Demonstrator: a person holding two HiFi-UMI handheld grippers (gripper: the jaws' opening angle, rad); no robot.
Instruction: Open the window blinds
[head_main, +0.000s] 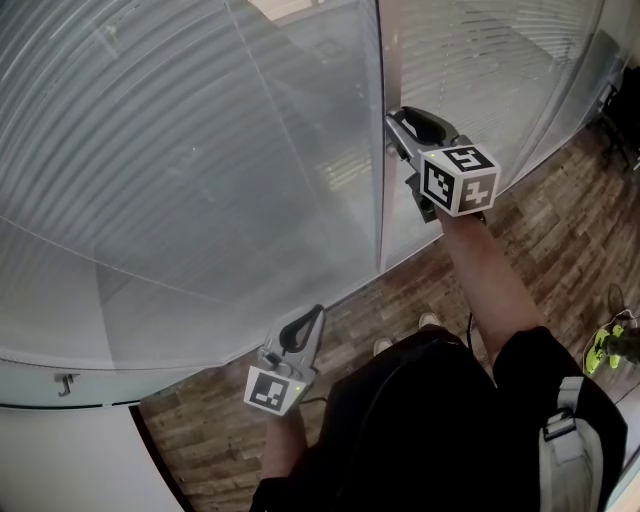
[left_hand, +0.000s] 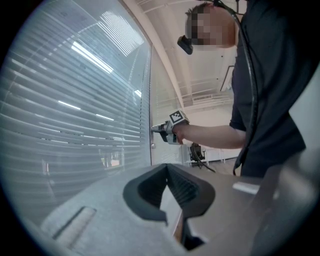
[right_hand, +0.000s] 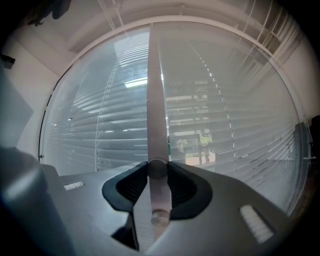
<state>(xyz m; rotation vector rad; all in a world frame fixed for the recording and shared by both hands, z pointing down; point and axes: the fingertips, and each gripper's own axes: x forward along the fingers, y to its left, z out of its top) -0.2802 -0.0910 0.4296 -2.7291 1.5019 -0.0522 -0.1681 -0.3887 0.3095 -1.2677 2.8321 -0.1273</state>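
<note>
Jaws of the right gripper stand partly apart, clamped on the thin pale rod that hangs in front of the blinds. Both dark pads press on the rod from either side, and its rounded lower end shows just below the grip. The rod runs straight up from the pads along the upright window post between two panes; its top is cut off at the edge of the right gripper view. In the head view the right gripper is held level against that post, and the rod itself cannot be made out there.

The left gripper has its pads brought together at the tips with nothing between them. It hangs low and well apart from the right one, near the bottom of the left pane, touching nothing that can be seen.

The blinds cover both panes, their slats lying nearly flat. Through the right pane some greenery and reddish ground show faintly between the slats. The person's dark clothing hides much of the wooden floor. A small yellow-green thing at the right edge is too small to tell.
</note>
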